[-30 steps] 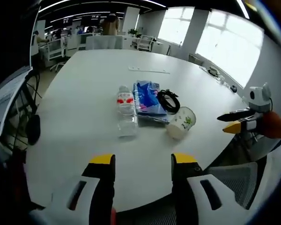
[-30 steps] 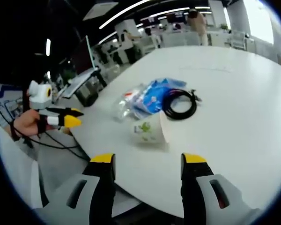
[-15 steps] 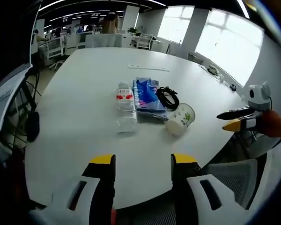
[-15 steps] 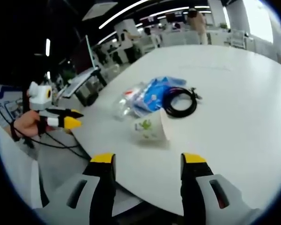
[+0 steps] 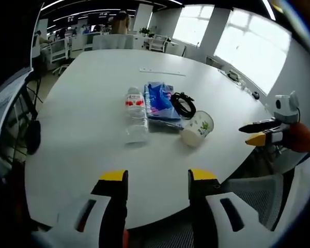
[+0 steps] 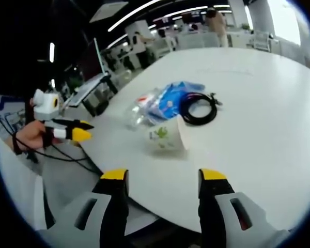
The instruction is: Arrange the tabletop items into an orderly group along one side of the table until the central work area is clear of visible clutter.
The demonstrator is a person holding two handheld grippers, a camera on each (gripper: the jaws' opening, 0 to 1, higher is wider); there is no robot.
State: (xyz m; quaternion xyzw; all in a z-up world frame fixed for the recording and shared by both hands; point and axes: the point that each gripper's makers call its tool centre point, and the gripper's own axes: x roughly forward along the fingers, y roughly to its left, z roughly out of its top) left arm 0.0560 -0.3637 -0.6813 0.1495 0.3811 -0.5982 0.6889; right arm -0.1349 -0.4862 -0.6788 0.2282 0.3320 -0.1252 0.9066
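A clear plastic bottle [image 5: 136,115] with a red label lies on the white table [image 5: 93,82]. Beside it rest a blue packet [image 5: 159,101], a black coiled cable [image 5: 184,105] and a paper cup [image 5: 198,127] tipped on its side. My left gripper [image 5: 158,178] is open, held off the table's near edge. The right gripper [image 5: 258,133] enters that view from the right, off the table edge. In the right gripper view my right gripper [image 6: 157,178] is open with the cup [image 6: 167,137], cable [image 6: 199,108], packet [image 6: 170,101] and bottle [image 6: 138,112] ahead; the left gripper [image 6: 72,130] appears at left.
A thin white strip [image 5: 162,72] lies far across the table. A mesh office chair [image 5: 258,194] stands at the near right. Desks, chairs and people occupy the room beyond. Cables hang beside the table [image 6: 258,119] at left.
Both views have shifted slightly, so the items sit a bit higher in the frame. The items themselves have not moved, and both grippers stay open.
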